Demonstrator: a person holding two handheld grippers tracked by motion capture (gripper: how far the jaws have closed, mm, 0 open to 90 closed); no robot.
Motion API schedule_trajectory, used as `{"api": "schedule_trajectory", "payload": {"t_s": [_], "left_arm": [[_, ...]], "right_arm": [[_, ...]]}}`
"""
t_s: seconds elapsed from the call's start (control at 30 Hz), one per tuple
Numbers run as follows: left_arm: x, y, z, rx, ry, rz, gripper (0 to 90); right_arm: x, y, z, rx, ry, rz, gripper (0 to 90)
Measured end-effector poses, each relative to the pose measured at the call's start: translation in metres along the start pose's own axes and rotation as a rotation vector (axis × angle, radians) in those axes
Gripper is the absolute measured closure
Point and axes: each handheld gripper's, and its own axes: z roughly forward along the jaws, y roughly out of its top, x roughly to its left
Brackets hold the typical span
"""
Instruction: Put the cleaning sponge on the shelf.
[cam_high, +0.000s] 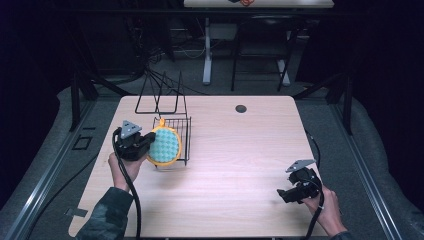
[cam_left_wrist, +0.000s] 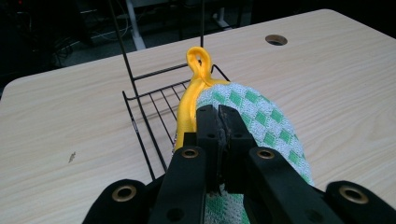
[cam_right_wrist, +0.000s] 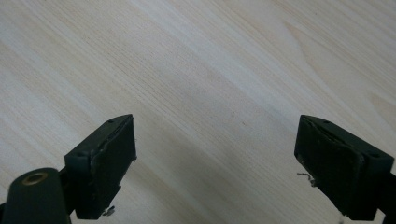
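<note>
A round pot holder (cam_high: 164, 145) with a green and white checked face, a yellow rim and a yellow loop is held on edge by my left gripper (cam_high: 146, 143), which is shut on its rim. In the left gripper view the jaws pinch the pot holder (cam_left_wrist: 261, 116) just right of the yellow rim, its loop pointing away over a black wire rack (cam_left_wrist: 154, 105). The pot holder hangs at the front of the wire rack (cam_high: 176, 125) on the table's left half. My right gripper (cam_high: 281, 195) rests low at the front right, open, with only bare wood between its pads (cam_right_wrist: 105, 158).
The light wooden table (cam_high: 235, 150) has a round cable hole (cam_high: 241, 108) near its far edge. The rack's tall wire frame (cam_high: 157, 92) rises at the back left. Cables trail from both grippers. Another table's legs stand beyond in the dark.
</note>
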Motion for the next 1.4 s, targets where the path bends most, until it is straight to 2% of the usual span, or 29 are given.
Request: {"api": "schedule_trajectory", "payload": {"t_s": [0.2,0.33,0.37,0.5,0.63,0.93,1.4], "left_arm": [[0.002,0.001,0.006,-0.026,0.007,-0.017,88.1],[0.001,-0.001,0.011,-0.037,-0.004,-0.024,88.1],[0.001,-0.001,0.012,-0.026,-0.004,-0.016,88.1],[-0.001,-0.004,0.014,-0.043,0.006,-0.014,88.0],[0.002,-0.007,0.018,-0.038,-0.005,-0.038,88.0],[0.01,-0.01,0.033,-0.033,0.004,-0.085,88.0],[0.017,-0.013,0.053,-0.011,-0.012,-0.109,87.9]], "right_arm": [[0.0,0.0,0.0,0.001,0.0,0.0,12.2],[0.0,0.0,0.001,0.002,0.0,-0.002,12.2],[0.0,0.0,0.001,0.006,0.002,-0.002,12.2],[0.0,0.001,0.001,0.01,0.001,-0.008,12.2],[0.001,0.001,0.001,0.008,0.006,-0.008,12.3],[0.001,0.001,0.001,0.012,0.01,-0.01,12.3],[0.001,0.001,0.001,0.014,0.009,-0.013,12.4]]}}
